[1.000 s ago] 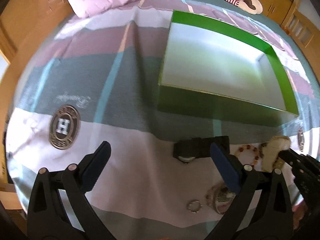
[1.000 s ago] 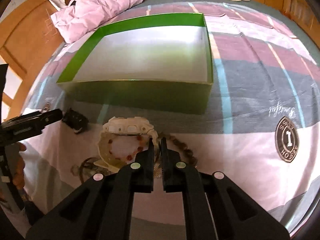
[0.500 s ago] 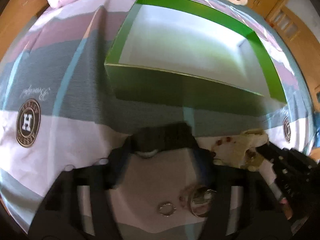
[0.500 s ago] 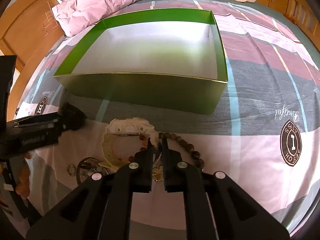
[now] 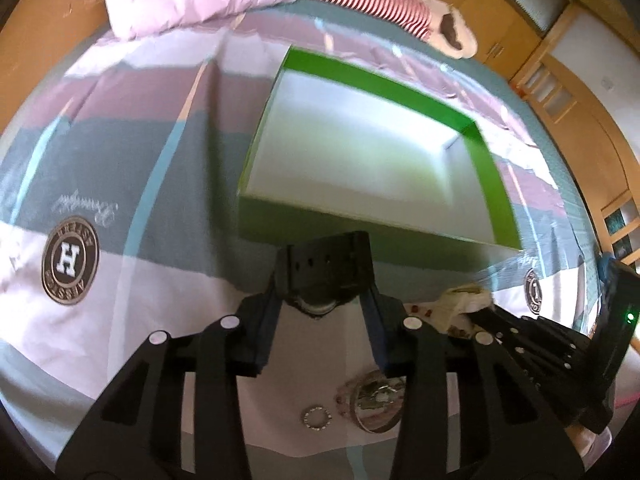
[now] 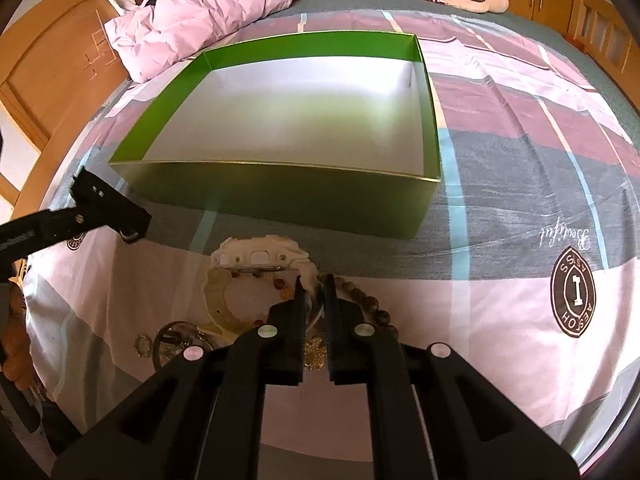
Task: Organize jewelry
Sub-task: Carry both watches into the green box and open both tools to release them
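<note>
We see our left gripper [image 5: 322,284] clamped on the chunky black rubber watch [image 5: 325,270], lifted before the glossy green box [image 6: 280,188]; our right gripper [image 6: 312,292] pinches a thin metallic bangle [image 6: 314,312].

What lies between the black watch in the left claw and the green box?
Only bare striped bedsheet between black rubber-strap watch and green cardboard box, per the left wrist view.

The open box [image 6: 280,128] sits on the bed [image 6: 520,184], with the pillow [image 6: 200,12] behind it. Before the box's near wall lie the white watch [image 6: 260,256] and, just to its right, the bead bracelet [image 6: 372,308]. The small ring [image 5: 317,417] lies just left of the round pendant [image 5: 376,404], nearest the viewer.
</note>
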### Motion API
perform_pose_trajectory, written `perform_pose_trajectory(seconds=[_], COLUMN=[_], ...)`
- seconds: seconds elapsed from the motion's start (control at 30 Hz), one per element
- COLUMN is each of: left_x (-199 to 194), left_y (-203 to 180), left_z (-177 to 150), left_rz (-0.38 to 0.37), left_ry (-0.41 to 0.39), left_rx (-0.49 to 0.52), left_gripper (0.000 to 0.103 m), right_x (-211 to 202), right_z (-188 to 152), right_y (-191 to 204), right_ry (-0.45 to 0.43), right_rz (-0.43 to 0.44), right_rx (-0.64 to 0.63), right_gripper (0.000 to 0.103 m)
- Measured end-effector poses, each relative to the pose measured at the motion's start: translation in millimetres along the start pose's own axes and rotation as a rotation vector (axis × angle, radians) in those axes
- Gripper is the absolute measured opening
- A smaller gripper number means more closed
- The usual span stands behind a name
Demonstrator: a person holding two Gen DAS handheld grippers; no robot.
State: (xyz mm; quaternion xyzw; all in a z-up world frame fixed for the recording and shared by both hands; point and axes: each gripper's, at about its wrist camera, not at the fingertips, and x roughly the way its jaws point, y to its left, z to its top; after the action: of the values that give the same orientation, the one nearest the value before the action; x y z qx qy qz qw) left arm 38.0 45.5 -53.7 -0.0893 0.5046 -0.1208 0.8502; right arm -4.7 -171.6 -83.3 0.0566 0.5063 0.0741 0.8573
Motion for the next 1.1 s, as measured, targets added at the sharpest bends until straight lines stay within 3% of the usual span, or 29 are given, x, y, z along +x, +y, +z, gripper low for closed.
perform_pose_trajectory(seconds=[0.2,0.33,0.43,0.7,0.93,1.0,1.07,1.1], left_x=[-37,-46,-41,-6,22,29,31,29], left_y=[-12,-12,-13,-10,-3,-4,-8,-11], left_z=[12,27,41,73,79,78,76,74], left_rz=[-0.048,-0.044,0.032,0.135,0.119,0.124,0.134,0.140], left_ry=[-0.158,-0.202,-0.220,-0.236,-0.182,-0.163,-0.160,-0.165], left_rx=[0.071,0.029,0.025,0.072,0.051,0.047,0.058,0.071], left_gripper=[0.040,0.041,0.042,0.042,0.044,0.052,0.061,0.068], right_x=[-36,-45,-37,10,51,50,42,34], right_z=[14,37,51,84,78,77,76,75], right_y=[-2,-7,-14,-18,-16,-9,-4,-1], right_ry=[-0.160,-0.262,-0.262,-0.240,-0.144,-0.153,-0.179,-0.198], right_rz=[0.104,0.058,0.034,-0.022,-0.072,-0.062,-0.053,-0.055], right_rx=[0.017,0.035,0.065,0.098,0.092,0.064,0.051,0.046], right_gripper=[0.008,0.008,0.008,0.008,0.009,0.018,0.044,0.050])
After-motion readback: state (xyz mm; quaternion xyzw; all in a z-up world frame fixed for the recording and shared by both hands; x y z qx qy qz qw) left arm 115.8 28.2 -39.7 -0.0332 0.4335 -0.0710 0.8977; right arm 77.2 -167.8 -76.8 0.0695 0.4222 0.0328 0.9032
